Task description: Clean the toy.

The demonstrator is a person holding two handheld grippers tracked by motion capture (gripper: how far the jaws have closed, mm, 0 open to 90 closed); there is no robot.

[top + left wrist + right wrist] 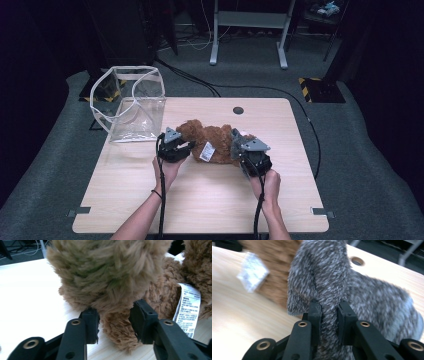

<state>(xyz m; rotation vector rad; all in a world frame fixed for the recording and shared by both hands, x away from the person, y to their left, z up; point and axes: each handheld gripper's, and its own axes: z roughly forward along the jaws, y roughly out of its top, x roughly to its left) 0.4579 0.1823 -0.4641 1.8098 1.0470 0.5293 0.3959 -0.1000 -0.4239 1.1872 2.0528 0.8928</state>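
A brown plush bear [212,137] lies on its side in the middle of the wooden table [200,200], a white label [206,151] hanging from it. My left gripper [189,146] is at the bear's left end. In the left gripper view its jaws [113,321] close on a furry brown limb [115,332], both pads touching the fur, with the label [188,307] at the right. My right gripper [239,145] is at the bear's right end, shut [329,315] on a fold of the bear's grey knitted garment [367,297].
A clear plastic bag with white edging [135,107] stands open at the table's back left corner. A round cable hole [238,110] sits near the back edge. Cables run across the floor behind the table.
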